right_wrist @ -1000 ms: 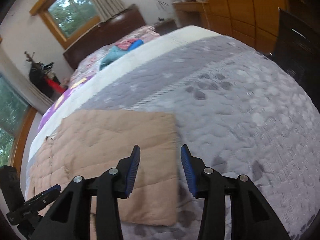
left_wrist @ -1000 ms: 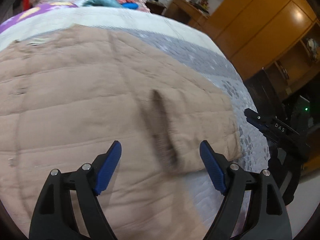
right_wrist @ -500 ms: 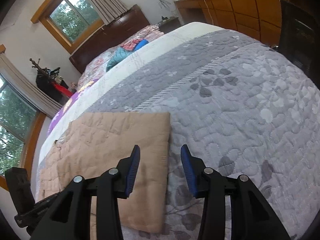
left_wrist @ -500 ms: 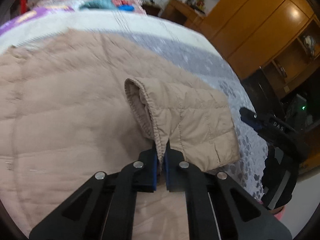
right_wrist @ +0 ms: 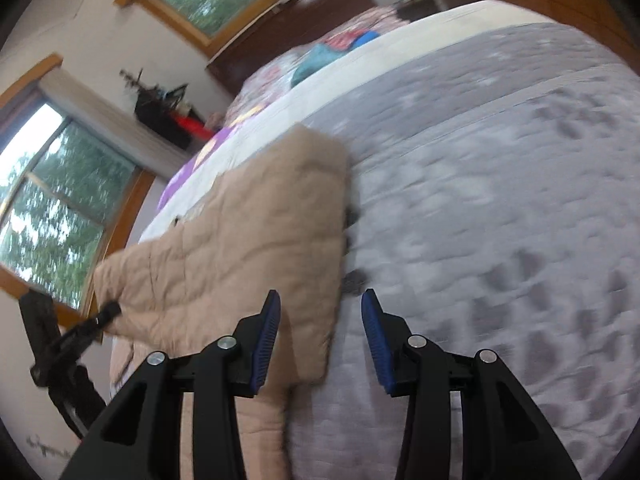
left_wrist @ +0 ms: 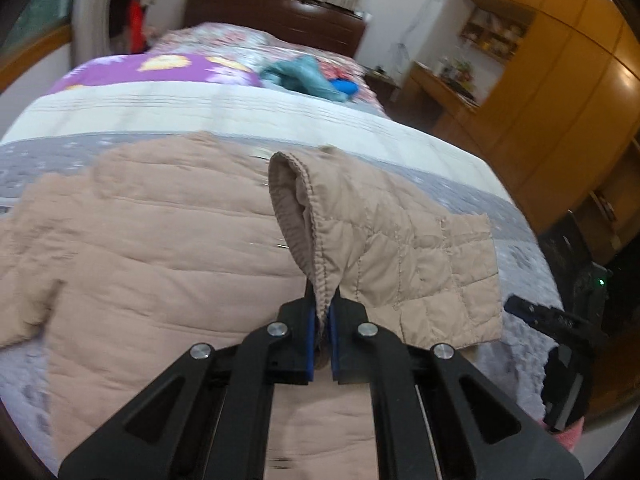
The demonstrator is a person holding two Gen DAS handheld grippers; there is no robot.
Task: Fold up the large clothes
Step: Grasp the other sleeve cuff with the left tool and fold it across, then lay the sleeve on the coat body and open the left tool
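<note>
A tan quilted jacket [left_wrist: 160,248] lies spread on the grey quilted bedspread [right_wrist: 500,200]. My left gripper [left_wrist: 322,308] is shut on the cuff of one sleeve [left_wrist: 400,248], which hangs lifted above the jacket's body. In the right wrist view, the jacket [right_wrist: 248,248] shows a straight folded edge. My right gripper [right_wrist: 320,312] hovers open over that edge and its near corner, with the pads not pressing on the cloth. The left gripper's tip [right_wrist: 108,310] shows at the far left of that view.
Pillows and a teal cloth [left_wrist: 308,76] lie at the head of the bed by the dark headboard [left_wrist: 272,12]. Wooden wardrobes [left_wrist: 560,100] stand along the right side. Windows [right_wrist: 60,200] line the wall beyond the jacket. Bare bedspread stretches to the right of the jacket.
My left gripper went from open over the jacket to shut on the sleeve cuff, then lifted it up and across. My right gripper moved over the jacket's folded edge, jaws unchanged.
</note>
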